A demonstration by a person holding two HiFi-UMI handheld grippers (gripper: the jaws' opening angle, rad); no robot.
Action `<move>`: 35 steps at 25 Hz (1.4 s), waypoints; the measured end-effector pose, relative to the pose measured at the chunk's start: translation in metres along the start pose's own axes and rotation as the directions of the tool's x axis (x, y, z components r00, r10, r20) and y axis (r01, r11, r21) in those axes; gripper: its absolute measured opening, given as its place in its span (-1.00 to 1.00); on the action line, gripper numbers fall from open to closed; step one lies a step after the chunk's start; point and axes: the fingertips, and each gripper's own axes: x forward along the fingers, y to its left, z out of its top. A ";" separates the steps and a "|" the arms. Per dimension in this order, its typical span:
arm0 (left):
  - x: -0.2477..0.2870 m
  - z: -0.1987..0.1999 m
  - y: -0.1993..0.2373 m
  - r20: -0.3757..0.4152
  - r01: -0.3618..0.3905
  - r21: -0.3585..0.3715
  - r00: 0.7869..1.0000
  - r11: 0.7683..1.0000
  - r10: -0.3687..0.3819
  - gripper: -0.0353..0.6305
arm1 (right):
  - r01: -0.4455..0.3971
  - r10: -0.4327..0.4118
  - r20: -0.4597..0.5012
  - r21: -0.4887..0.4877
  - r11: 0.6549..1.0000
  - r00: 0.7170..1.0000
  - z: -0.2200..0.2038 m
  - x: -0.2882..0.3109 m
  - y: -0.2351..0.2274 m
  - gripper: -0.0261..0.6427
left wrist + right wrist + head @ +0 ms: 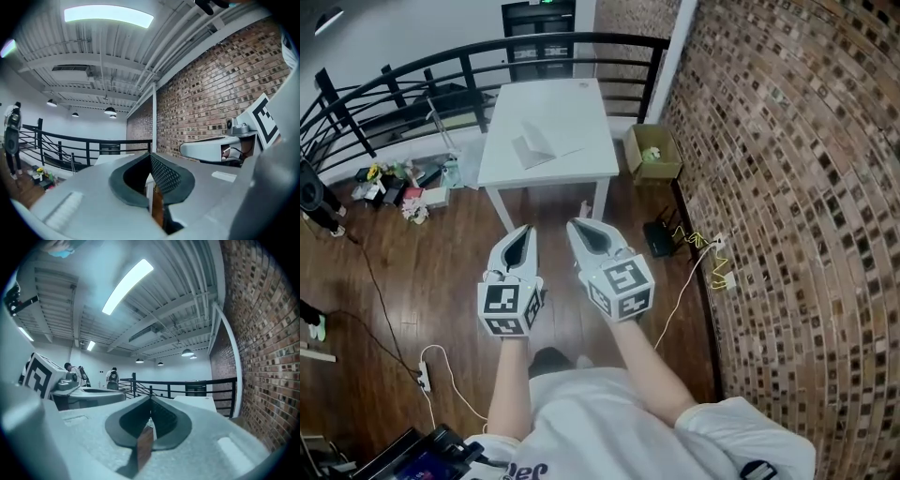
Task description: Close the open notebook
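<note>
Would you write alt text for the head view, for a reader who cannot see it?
A person holds the shut left gripper and right gripper side by side over a wooden floor, facing a white table with an open notebook. Brick wall at right, black railing behind.

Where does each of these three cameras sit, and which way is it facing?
Head view: on the person's head, facing steeply down at the floor, white table and open notebook; both forearms, left gripper and right gripper show.
Left gripper view: on the left gripper, level along its shut fingers toward the table; right gripper at right.
Right gripper view: on the right gripper, level toward the table; left gripper at left.
Shared: both gripper views show the railing and brick wall.
</note>
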 end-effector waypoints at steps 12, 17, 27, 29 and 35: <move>0.081 -0.029 0.065 -0.046 -0.041 -0.054 0.998 0.998 0.039 -0.85 | -0.028 0.029 -0.064 0.015 0.999 0.998 -0.030 0.086 -0.042 -0.96; 0.143 -0.027 0.107 -0.043 -0.020 -0.074 0.999 0.997 0.017 -0.85 | 0.010 -0.009 -0.082 0.002 1.000 0.997 -0.024 0.147 -0.084 -0.96; 0.240 -0.009 0.213 -0.046 -0.035 -0.026 0.998 0.999 0.034 -0.85 | -0.026 0.025 -0.096 -0.005 1.000 0.995 -0.006 0.288 -0.111 -0.96; 0.256 -0.003 0.230 -0.035 -0.035 -0.025 0.999 0.999 0.034 -0.85 | -0.025 0.024 -0.086 -0.012 1.000 0.996 0.002 0.311 -0.117 -0.96; 0.290 -0.011 0.278 -0.057 -0.047 -0.073 0.997 0.996 0.043 -0.85 | -0.022 0.021 -0.124 -0.010 1.000 0.992 0.000 0.356 -0.128 -0.96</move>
